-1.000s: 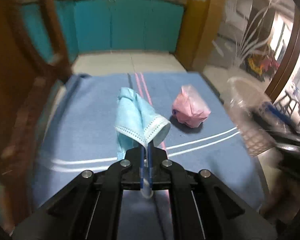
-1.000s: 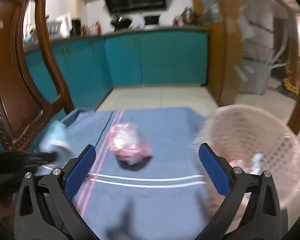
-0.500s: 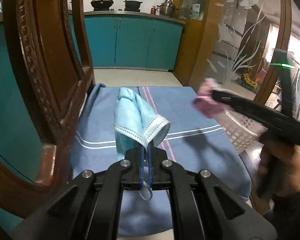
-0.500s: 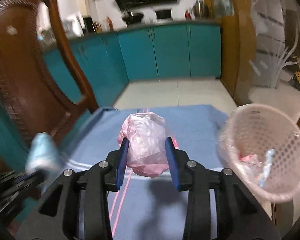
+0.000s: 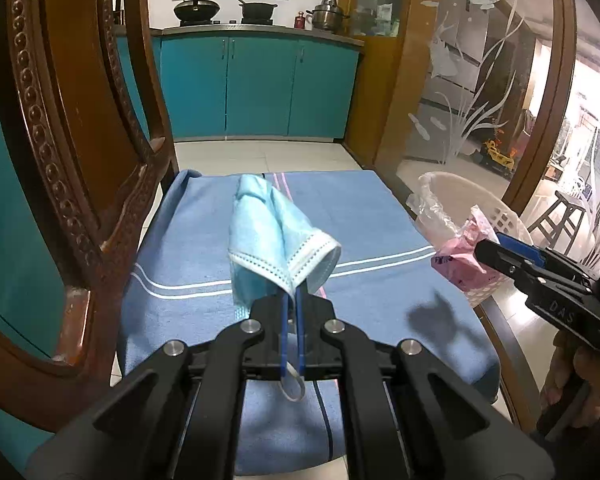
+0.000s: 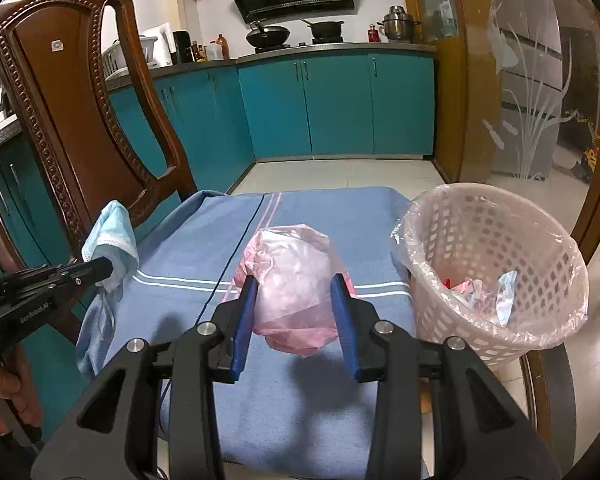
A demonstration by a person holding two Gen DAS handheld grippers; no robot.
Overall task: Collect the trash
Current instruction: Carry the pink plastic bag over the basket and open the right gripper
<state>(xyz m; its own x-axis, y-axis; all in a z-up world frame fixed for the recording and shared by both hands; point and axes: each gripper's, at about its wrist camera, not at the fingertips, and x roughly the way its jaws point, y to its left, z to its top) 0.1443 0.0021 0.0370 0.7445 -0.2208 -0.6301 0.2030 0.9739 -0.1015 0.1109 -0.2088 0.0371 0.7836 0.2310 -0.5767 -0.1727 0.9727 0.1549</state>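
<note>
Trash is nearly collected: left gripper (image 5: 291, 312) clamps the blue mask (image 5: 275, 240), right gripper (image 6: 295, 316) squeezes the pink bag (image 6: 295, 280) beside the part-filled basket (image 6: 540, 320), both undropped.

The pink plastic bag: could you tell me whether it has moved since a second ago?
Yes. The pink plastic bag left the blue cloth, now lifted in the right gripper, nearer the basket.

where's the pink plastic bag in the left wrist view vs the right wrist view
Left wrist: the pink plastic bag is at the right edge, pinched by the right gripper, in front of the basket.
Right wrist: the bag is at centre, between the blue pads.
Shared landmark: the lined pink basket, at right in both.
</note>
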